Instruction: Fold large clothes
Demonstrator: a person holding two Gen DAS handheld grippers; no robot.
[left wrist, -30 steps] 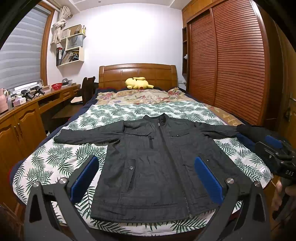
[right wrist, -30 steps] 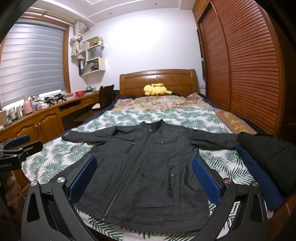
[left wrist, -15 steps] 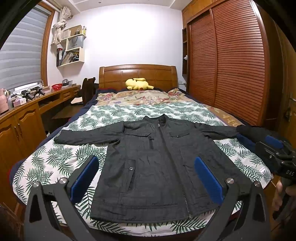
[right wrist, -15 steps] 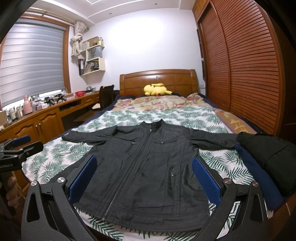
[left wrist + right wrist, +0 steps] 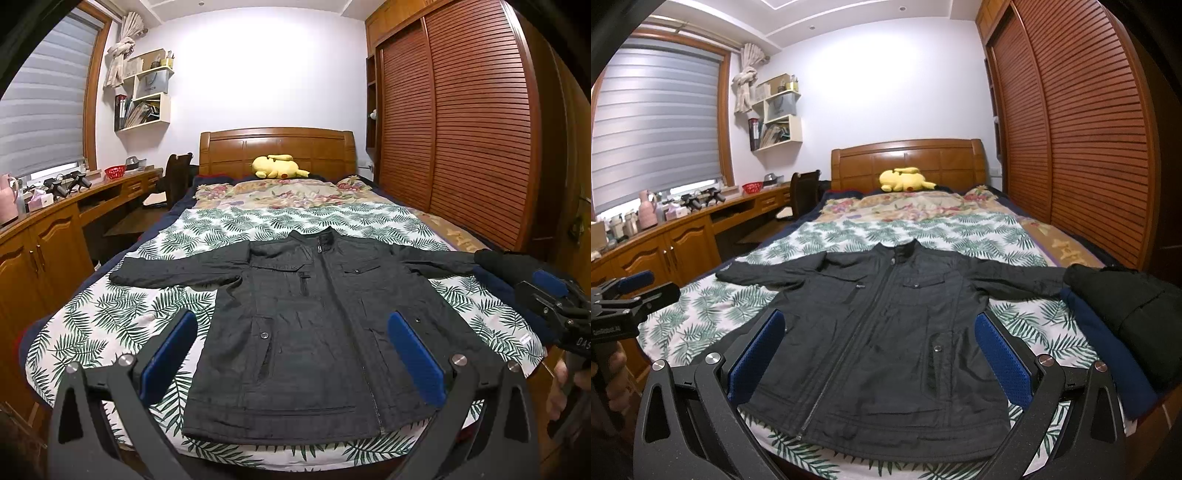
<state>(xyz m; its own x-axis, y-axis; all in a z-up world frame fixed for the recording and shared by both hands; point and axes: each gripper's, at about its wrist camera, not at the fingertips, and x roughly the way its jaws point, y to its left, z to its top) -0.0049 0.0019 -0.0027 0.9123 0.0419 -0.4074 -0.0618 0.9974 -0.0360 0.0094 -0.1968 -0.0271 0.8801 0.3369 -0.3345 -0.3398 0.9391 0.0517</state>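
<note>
A wooden headboard (image 5: 277,147) is set against a white wall (image 5: 258,74). Louvred wardrobe doors (image 5: 461,129) are seen along one side, a blind-covered window (image 5: 653,122) and wall shelves (image 5: 779,114) along the other.

bed (image 5: 436,225), palm-leaf cover | dark zipped jacket (image 5: 314,325) spread flat | folded dark clothes (image 5: 1123,314) right edge | yellow plush toy (image 5: 279,167) at headboard

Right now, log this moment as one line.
phase: pre-fold | jacket: flat, zipped, sleeves spread on bed | left gripper: open, empty | right gripper: open, empty
</note>
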